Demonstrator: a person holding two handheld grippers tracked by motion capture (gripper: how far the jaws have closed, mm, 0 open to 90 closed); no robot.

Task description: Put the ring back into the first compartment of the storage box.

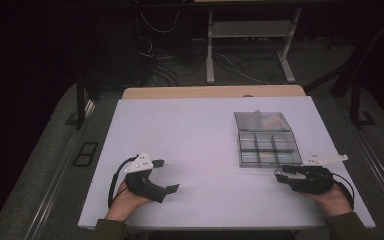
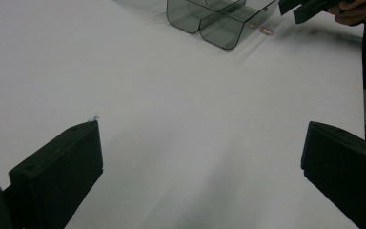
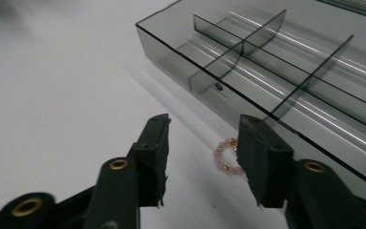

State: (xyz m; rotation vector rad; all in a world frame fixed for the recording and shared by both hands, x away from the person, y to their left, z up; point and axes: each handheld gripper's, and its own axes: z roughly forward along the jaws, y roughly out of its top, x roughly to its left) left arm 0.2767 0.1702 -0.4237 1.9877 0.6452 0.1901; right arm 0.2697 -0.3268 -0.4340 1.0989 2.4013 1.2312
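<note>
White table (image 1: pixel 190 150): smoked compartment box (image 1: pixel 267 142) at 2 o'clock, lid open. Left gripper (image 1: pixel 166 176) at 7 o'clock, jaws wide. Right gripper (image 3: pixel 202 143) at 4 o'clock, jaws narrow, flanking pink bead ring (image 3: pixel 225 157).

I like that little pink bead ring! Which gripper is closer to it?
Right. The right gripper is right by the bead ring, jaws open. The left gripper is far across the table.
</note>
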